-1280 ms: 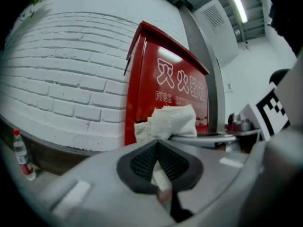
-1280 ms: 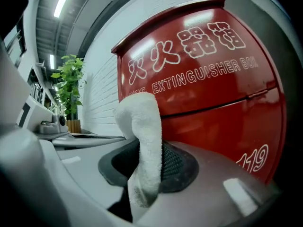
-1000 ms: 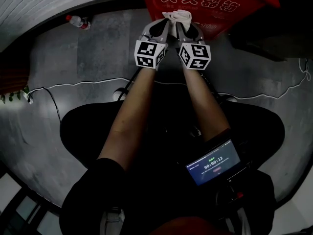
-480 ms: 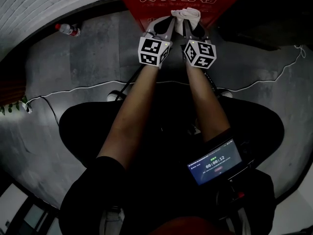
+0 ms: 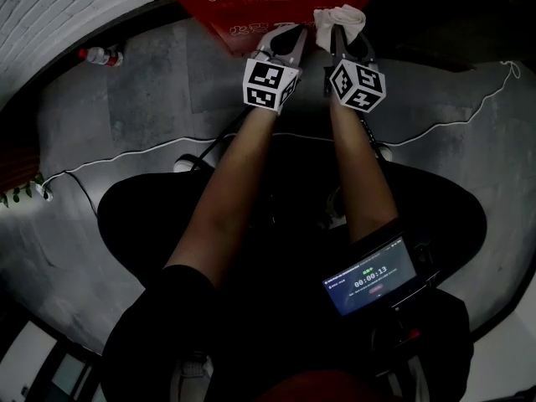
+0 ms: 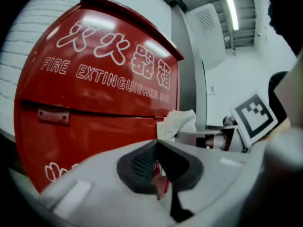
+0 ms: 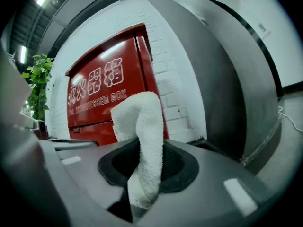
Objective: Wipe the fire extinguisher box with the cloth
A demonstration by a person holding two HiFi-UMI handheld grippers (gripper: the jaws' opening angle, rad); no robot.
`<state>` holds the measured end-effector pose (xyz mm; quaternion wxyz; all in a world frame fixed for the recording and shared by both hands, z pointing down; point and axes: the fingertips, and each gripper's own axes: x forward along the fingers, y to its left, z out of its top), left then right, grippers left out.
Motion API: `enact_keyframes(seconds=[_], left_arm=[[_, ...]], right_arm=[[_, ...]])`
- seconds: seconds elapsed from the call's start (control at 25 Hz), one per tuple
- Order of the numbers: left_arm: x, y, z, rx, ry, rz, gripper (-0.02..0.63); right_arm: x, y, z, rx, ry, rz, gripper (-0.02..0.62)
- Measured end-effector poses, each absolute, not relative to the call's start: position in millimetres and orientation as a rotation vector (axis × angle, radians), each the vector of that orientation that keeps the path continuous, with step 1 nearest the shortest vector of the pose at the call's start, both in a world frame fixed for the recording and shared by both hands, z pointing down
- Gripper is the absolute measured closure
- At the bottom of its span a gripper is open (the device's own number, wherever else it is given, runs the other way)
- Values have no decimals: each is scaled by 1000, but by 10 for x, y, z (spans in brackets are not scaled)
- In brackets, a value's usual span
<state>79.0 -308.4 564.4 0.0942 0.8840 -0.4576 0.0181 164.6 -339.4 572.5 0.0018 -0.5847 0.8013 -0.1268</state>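
Cloth (image 7: 141, 126) is bunching out of the right gripper's (image 7: 147, 167) fingers, which are clamping it. At nine o'clock beside it, the left gripper (image 6: 157, 161) is pressing its fingers together, empty. Beyond, at twelve o'clock, the red fire extinguisher box (image 6: 94, 93) is standing, with the cloth near its right edge.

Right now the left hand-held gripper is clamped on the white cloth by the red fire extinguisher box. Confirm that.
Wrong gripper. The right hand-held gripper is clamped on the white cloth by the red fire extinguisher box, as the right gripper view shows. The left hand-held gripper is shut on nothing.
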Motion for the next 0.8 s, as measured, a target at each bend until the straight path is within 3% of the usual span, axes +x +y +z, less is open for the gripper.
enact_keyframes(seconds=[0.4, 0.8], left_arm=[[797, -3035, 5878, 2567, -1364, 76, 607], [-233, -2942, 6388, 2315, -1526, 99, 607]], right_arm=[[2154, -3343, 5887, -1946, 2388, -454, 494], [627, -2928, 6191, -1528, 2742, -461, 495]])
